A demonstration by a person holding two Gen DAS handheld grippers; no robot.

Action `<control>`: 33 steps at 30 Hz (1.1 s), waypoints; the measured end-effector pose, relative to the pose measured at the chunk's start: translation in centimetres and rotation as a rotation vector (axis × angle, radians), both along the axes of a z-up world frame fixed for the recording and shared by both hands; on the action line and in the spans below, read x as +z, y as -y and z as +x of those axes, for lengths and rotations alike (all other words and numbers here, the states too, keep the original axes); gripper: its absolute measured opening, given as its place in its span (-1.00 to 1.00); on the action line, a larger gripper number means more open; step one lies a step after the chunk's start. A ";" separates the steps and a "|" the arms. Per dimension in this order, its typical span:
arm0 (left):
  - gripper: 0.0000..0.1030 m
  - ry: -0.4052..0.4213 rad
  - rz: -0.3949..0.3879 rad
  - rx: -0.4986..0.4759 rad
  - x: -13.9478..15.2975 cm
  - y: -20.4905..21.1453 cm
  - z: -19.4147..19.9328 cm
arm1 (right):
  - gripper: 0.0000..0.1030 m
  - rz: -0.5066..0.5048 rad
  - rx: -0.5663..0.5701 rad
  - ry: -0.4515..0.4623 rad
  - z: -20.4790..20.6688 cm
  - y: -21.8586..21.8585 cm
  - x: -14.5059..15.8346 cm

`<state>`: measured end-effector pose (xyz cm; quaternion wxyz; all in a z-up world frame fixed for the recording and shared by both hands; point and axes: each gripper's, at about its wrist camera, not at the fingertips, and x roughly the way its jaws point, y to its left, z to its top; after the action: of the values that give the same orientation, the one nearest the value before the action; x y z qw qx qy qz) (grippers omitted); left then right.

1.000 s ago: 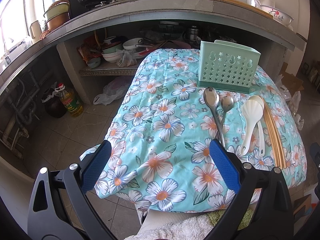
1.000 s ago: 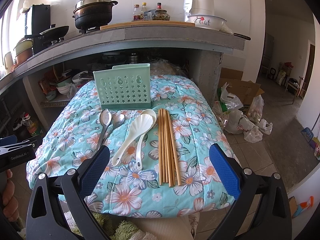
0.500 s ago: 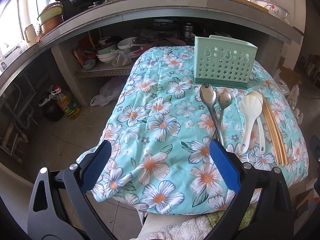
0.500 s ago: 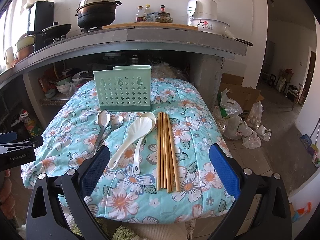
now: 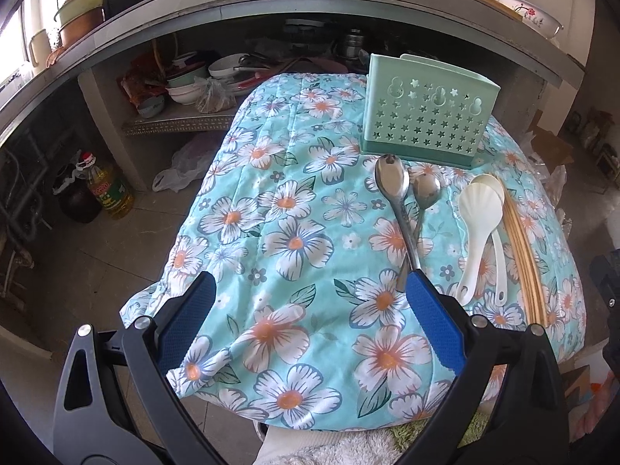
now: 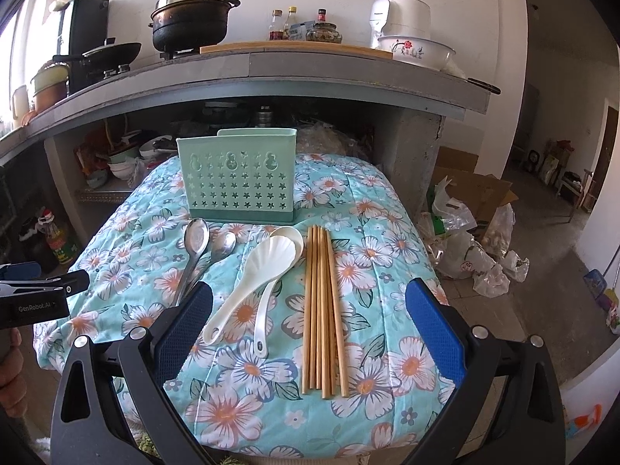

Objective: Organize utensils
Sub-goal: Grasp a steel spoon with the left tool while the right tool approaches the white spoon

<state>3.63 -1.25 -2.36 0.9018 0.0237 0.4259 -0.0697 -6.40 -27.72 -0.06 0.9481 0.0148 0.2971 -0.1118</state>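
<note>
A mint-green perforated utensil holder (image 5: 426,124) (image 6: 238,178) stands at the far side of a floral-covered table (image 5: 294,240) (image 6: 387,232). In front of it lie two metal spoons (image 5: 401,201) (image 6: 195,248), two white plastic spoons (image 5: 478,224) (image 6: 259,271) and a bundle of wooden chopsticks (image 5: 523,259) (image 6: 321,310). My left gripper (image 5: 306,283) is open above the near left part of the table, its right finger near the metal spoon handles. Over the near edge my right gripper (image 6: 308,288) hangs open, framing the white spoons and chopsticks. Nothing is held.
A concrete counter (image 6: 271,73) with pots, bottles and a bowl runs behind the table, with dishes on a shelf below. An oil bottle (image 5: 108,193) stands on the floor at left. Plastic bags and cardboard (image 6: 472,224) lie at right. The left gripper's body (image 6: 35,294) shows in the right wrist view.
Both grippers have moved forward and lower toward the table, so the utensils and holder look nearer. Both stay open. No utensil has moved.
</note>
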 end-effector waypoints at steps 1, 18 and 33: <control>0.84 0.004 -0.015 -0.022 0.0 0.0 0.1 | 0.88 0.004 -0.003 0.002 0.0 0.1 0.0; 0.84 -0.032 -0.245 -0.148 -0.9 0.7 6.2 | 0.88 0.119 0.168 0.012 4.0 0.6 -0.9; 0.06 -0.092 -0.137 -0.424 -4.8 6.2 16.2 | 0.19 0.369 0.276 -0.123 11.5 3.2 -3.7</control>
<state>19.88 -7.41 -7.16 0.8461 0.0483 0.4464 -0.2873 5.15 -30.96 -3.76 0.9158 0.1403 0.3690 0.0743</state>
